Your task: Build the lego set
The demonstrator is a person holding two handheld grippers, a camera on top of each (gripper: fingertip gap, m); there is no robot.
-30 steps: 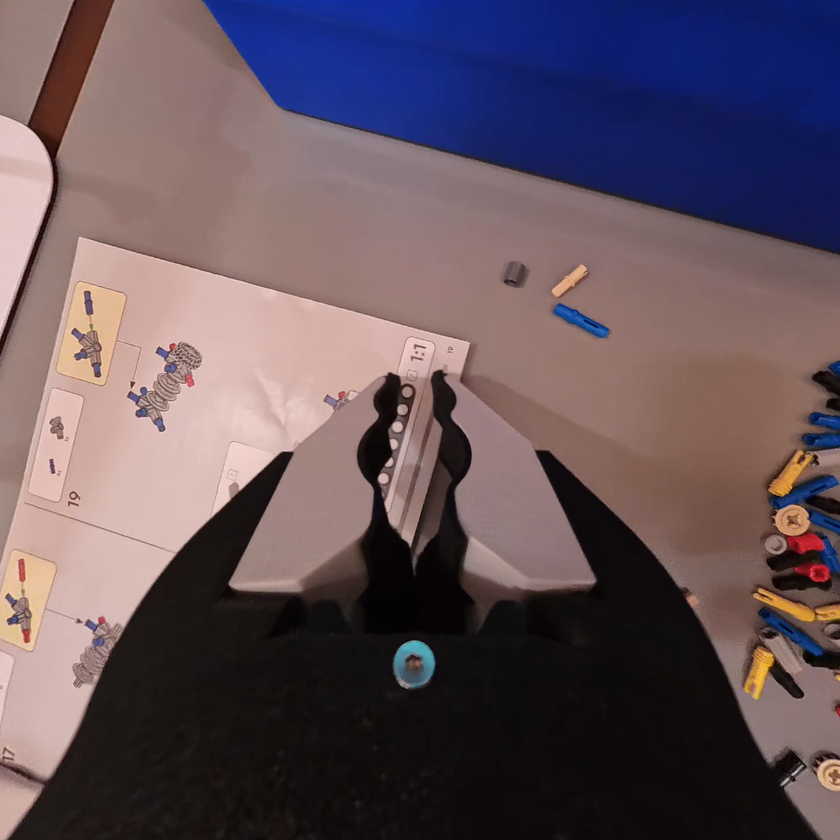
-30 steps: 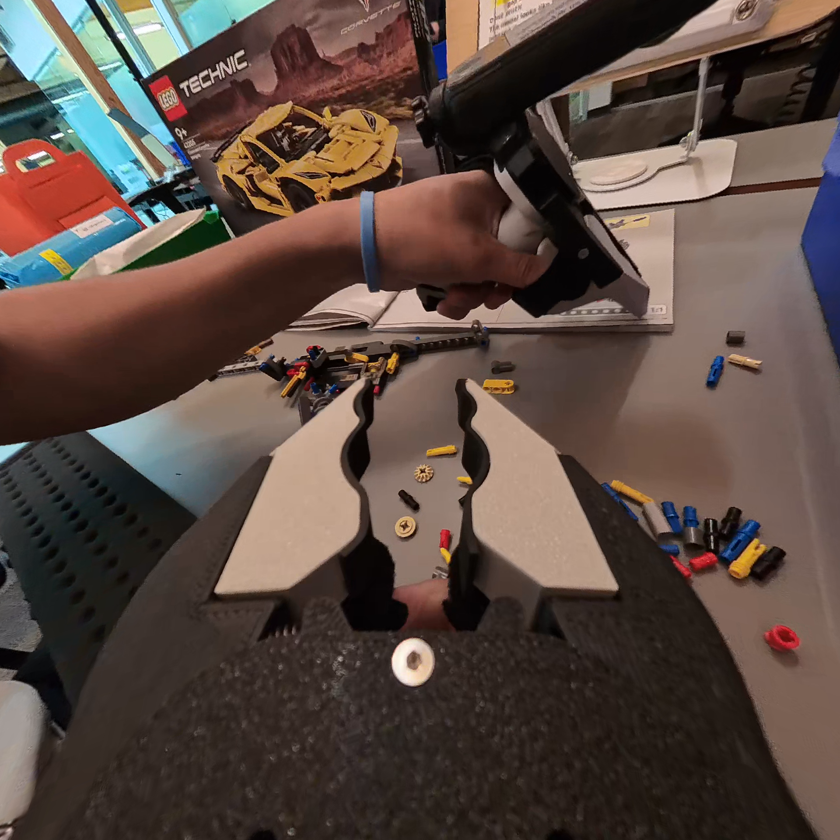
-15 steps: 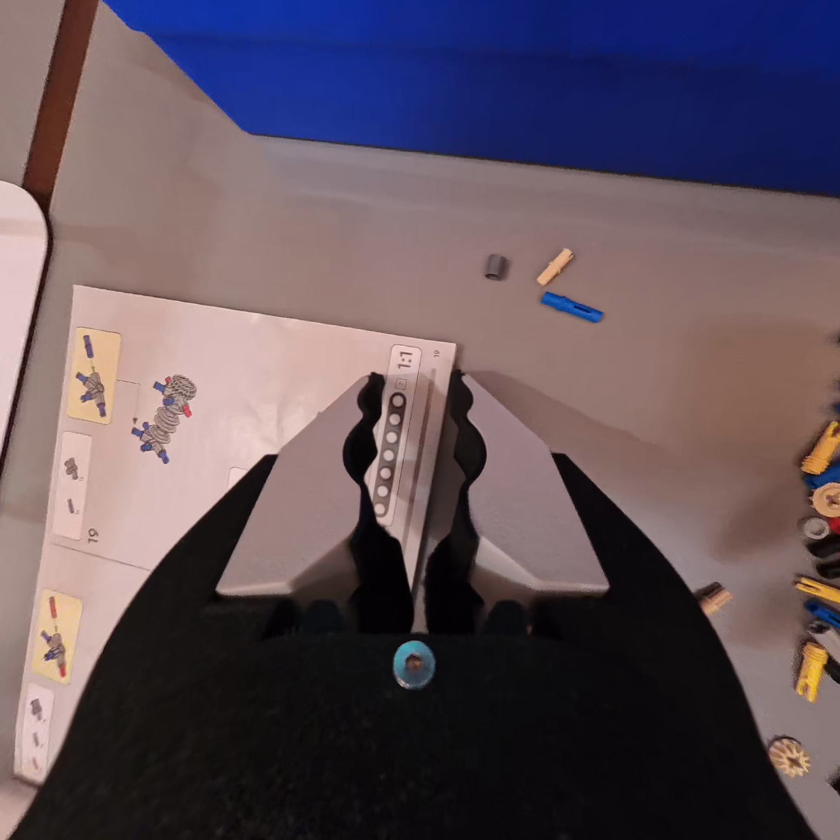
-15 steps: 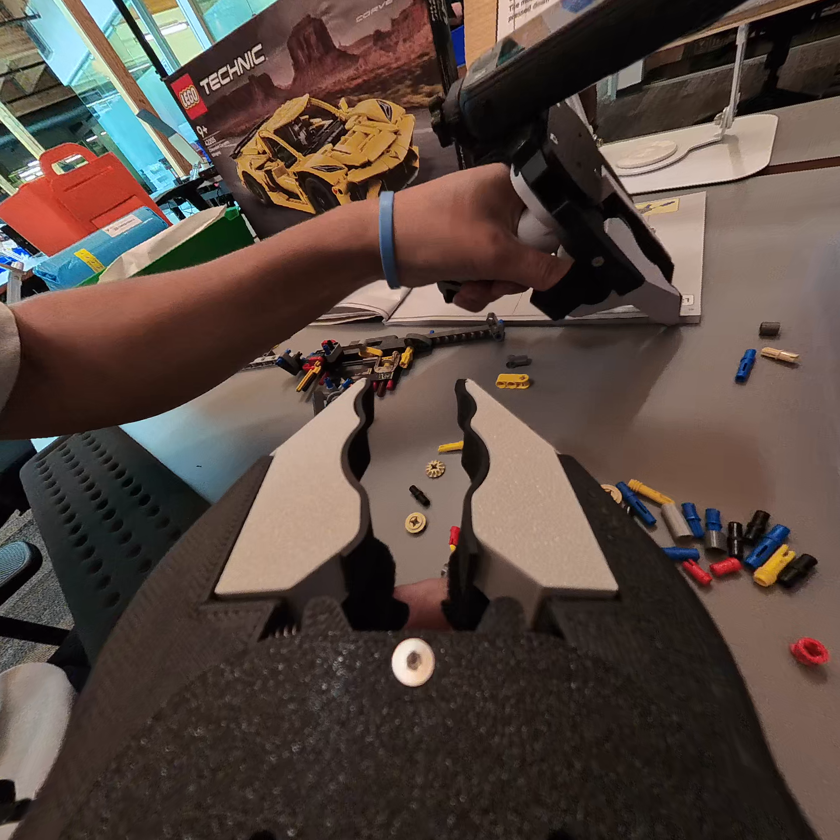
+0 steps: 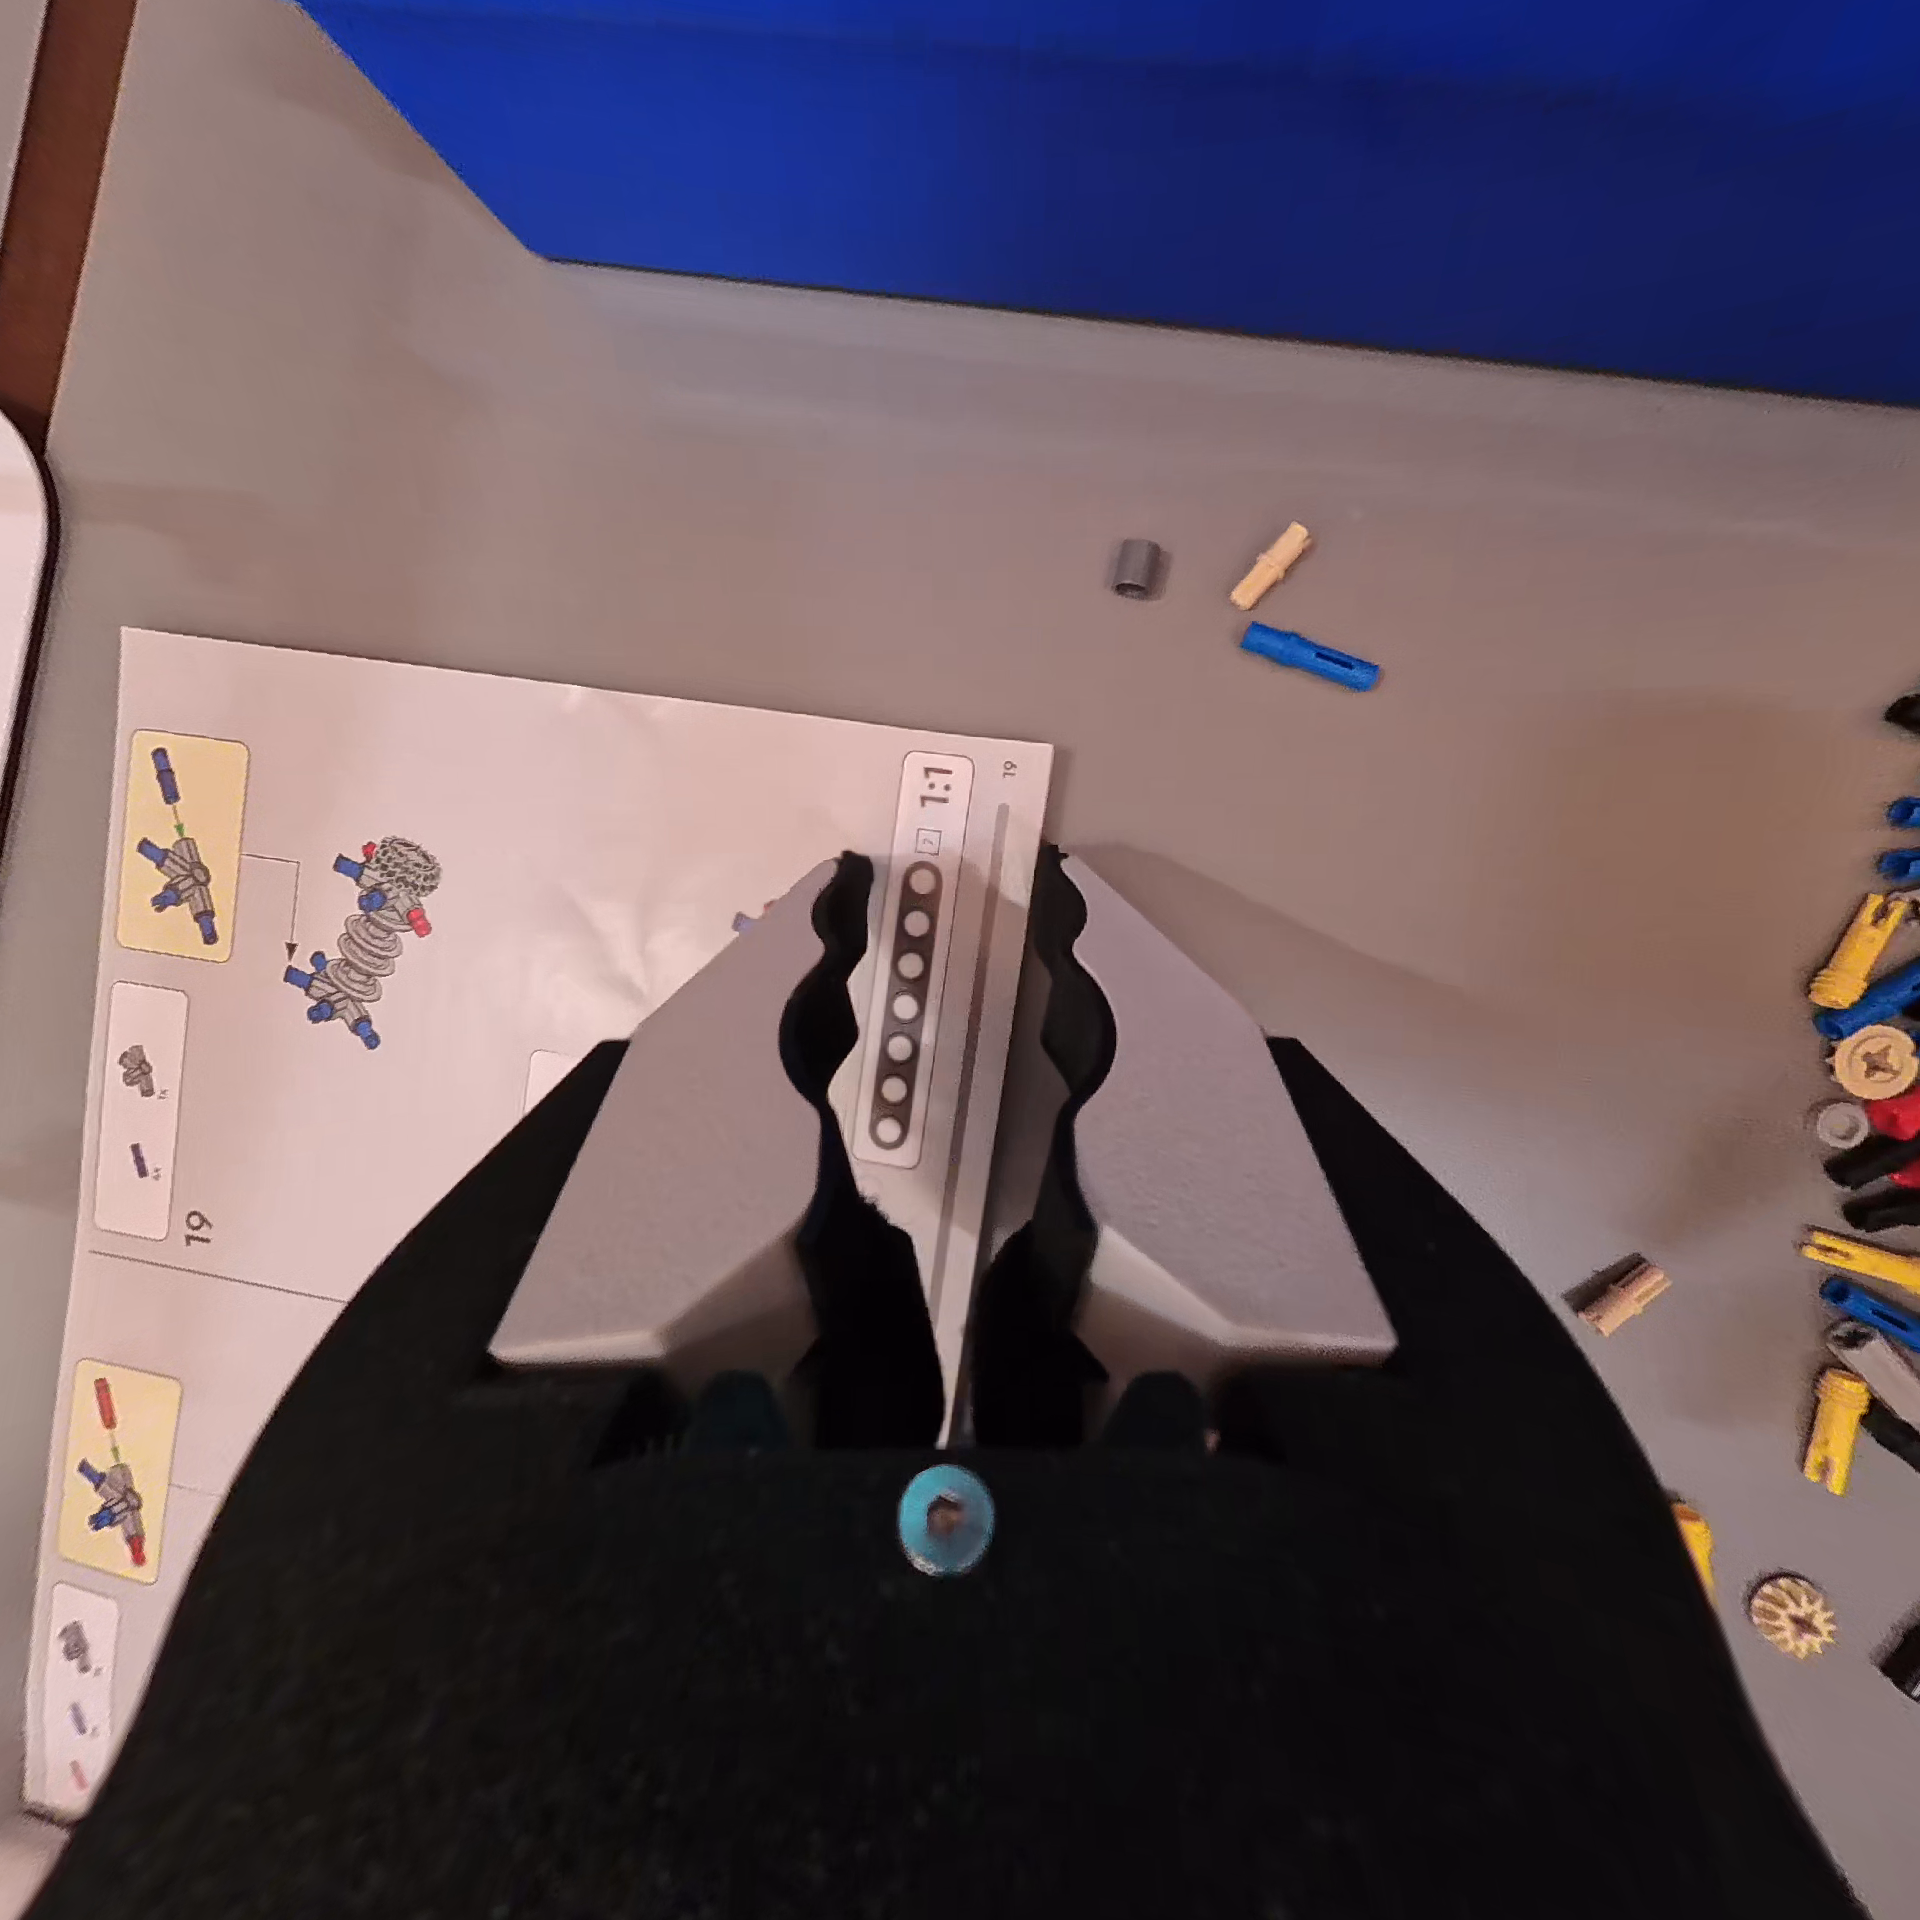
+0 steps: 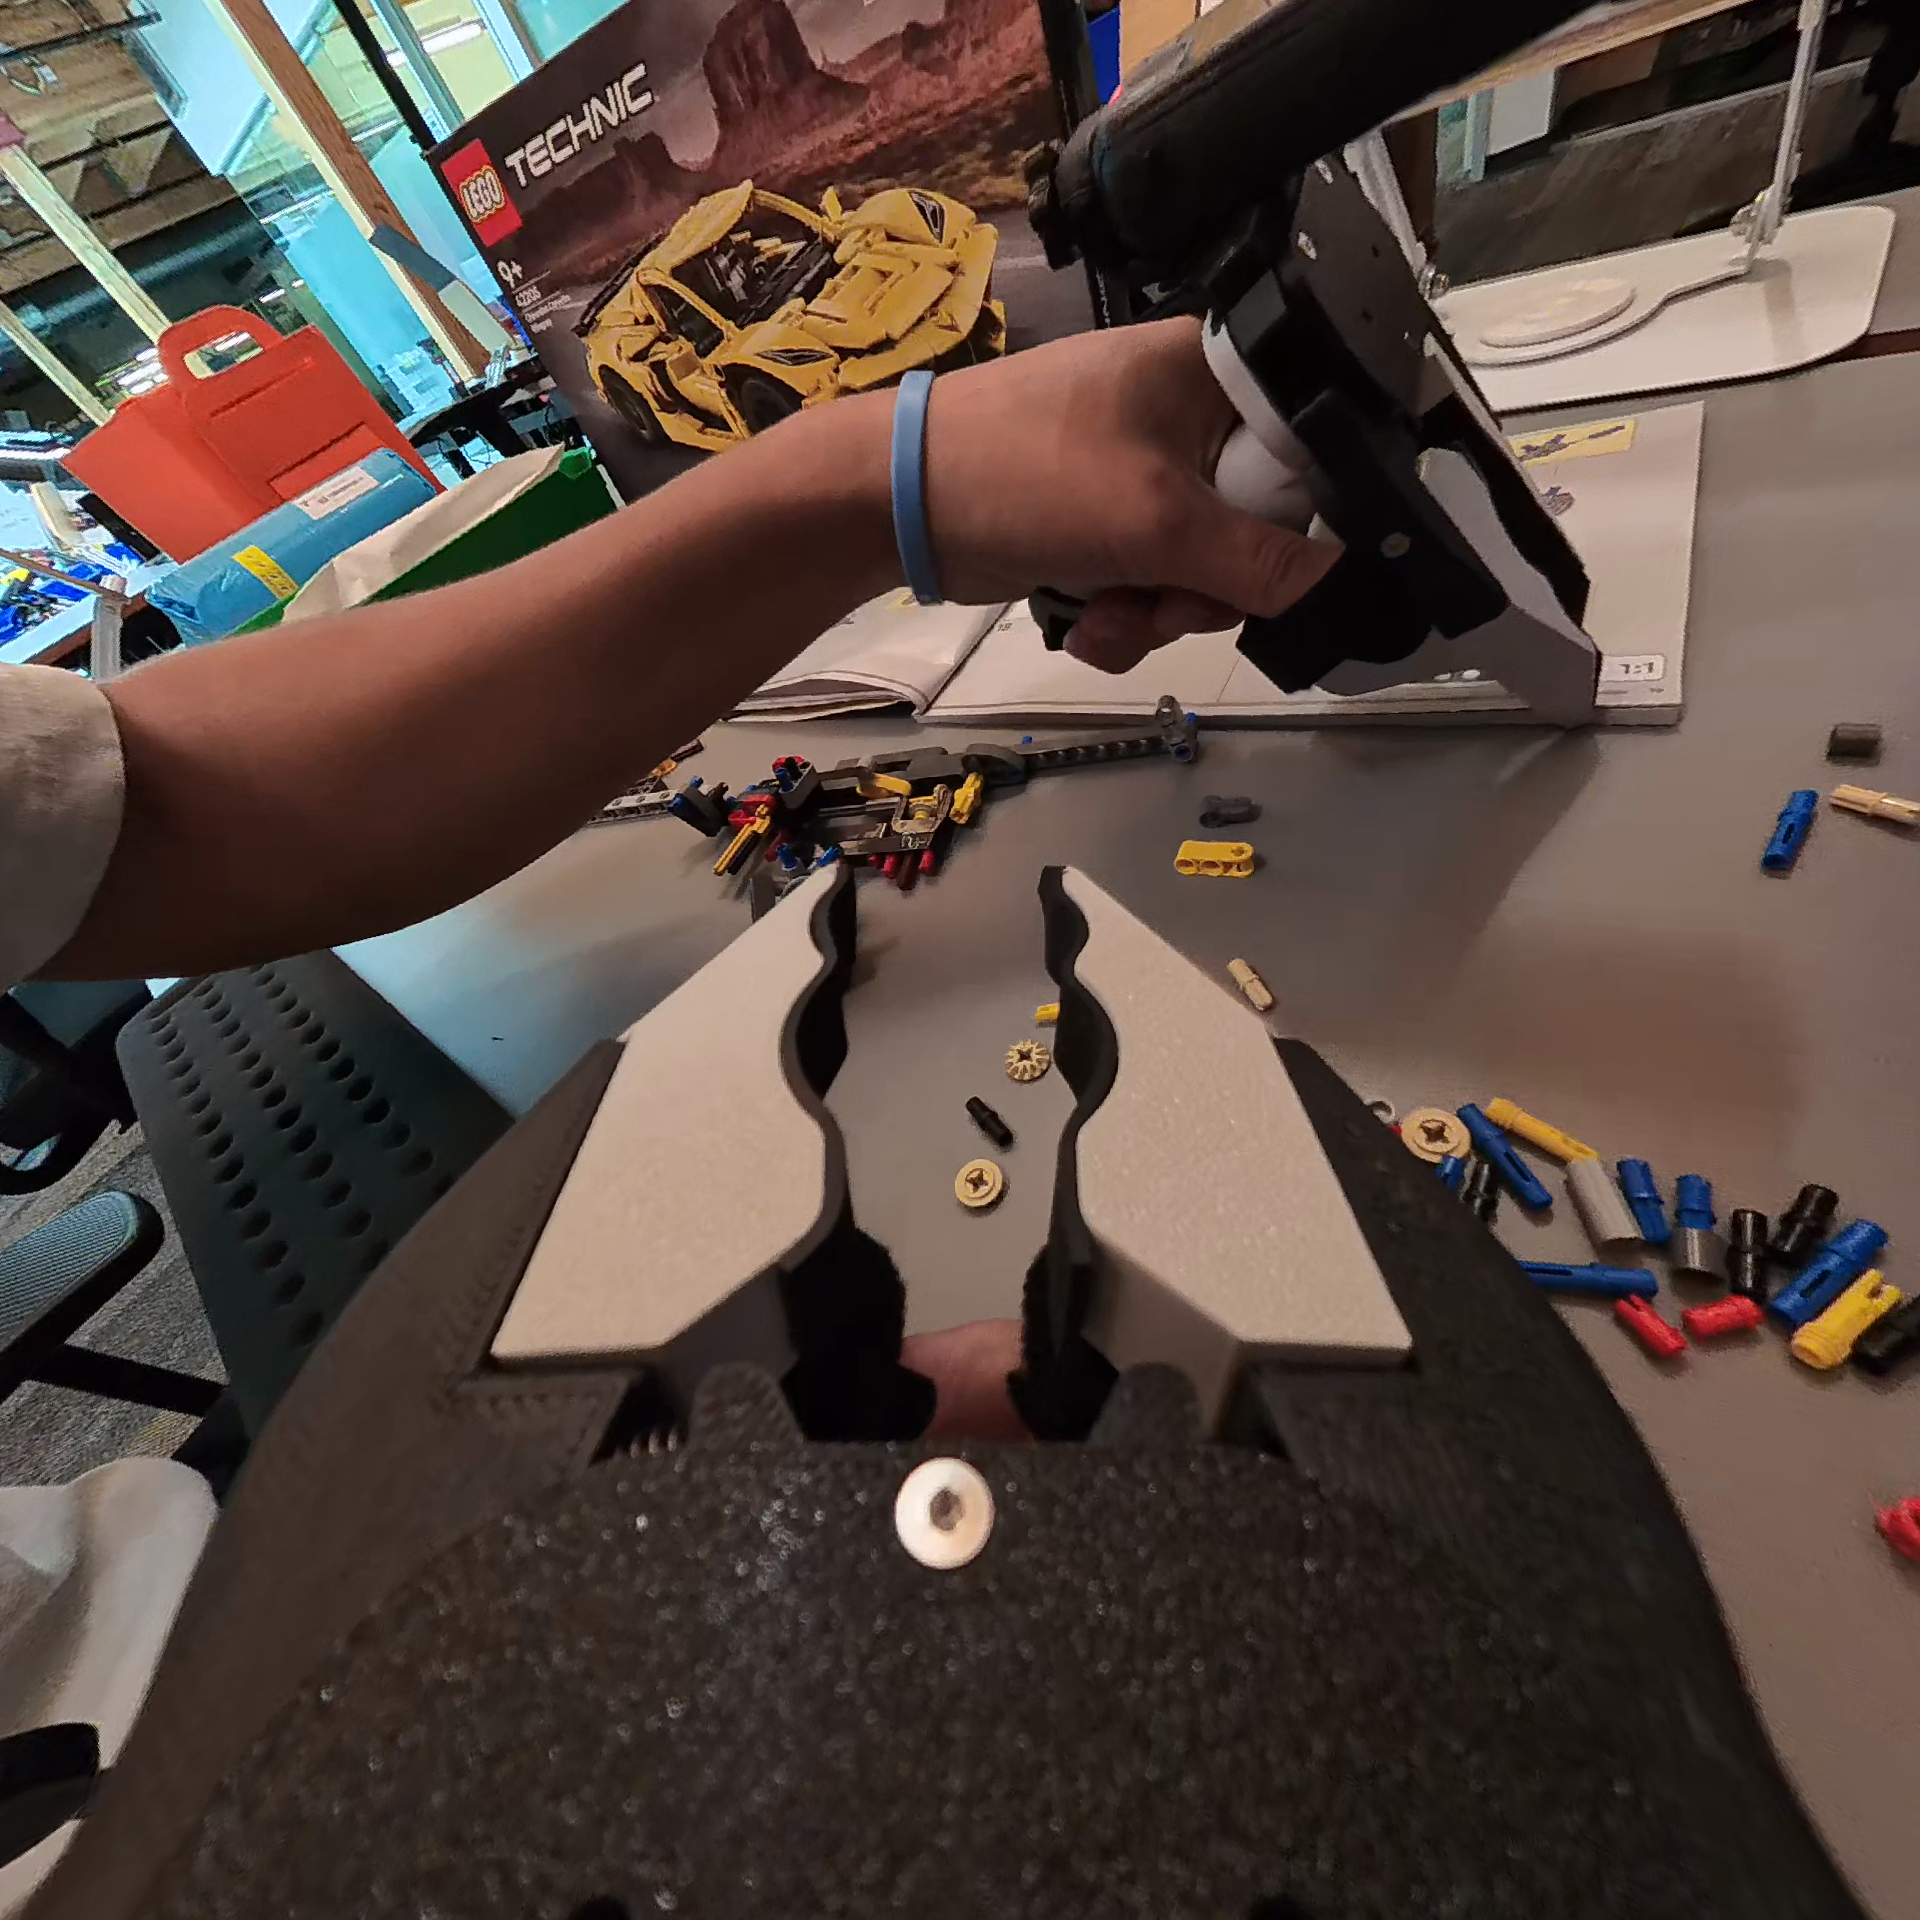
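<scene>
My left gripper (image 5: 951,862) is open and empty. Its tips are down at the near right corner of the open instruction booklet (image 5: 582,831), with the page's right edge between the jaws. It also shows in the right wrist view (image 6: 1564,691), held by a hand and touching the booklet (image 6: 1652,540). My right gripper (image 6: 948,883) is open and empty above the grey table. A tan gear (image 6: 1027,1060), a black pin (image 6: 987,1120) and a tan round piece (image 6: 979,1182) lie on the table between its fingers. A partly built dark assembly (image 6: 894,795) lies just beyond it.
A grey bush (image 5: 1140,568), a tan pin (image 5: 1270,564) and a blue pin (image 5: 1309,655) lie right of the booklet. A pile of loose pins (image 6: 1714,1247) lies at the right. The set's box (image 6: 779,260) and a white stand base (image 6: 1662,301) are behind. A blue bin (image 5: 1143,156) is at the far side. The tips of one gripper are about 20 cm away from the tips of the other. From either gripper's tips it is about 20 cm to the partly built dark assembly (image 6: 894,795).
My left gripper's jaws have opened wider over the booklet's corner and edged right along it. My right gripper stays open, with the table parts sliding a little in its view.
</scene>
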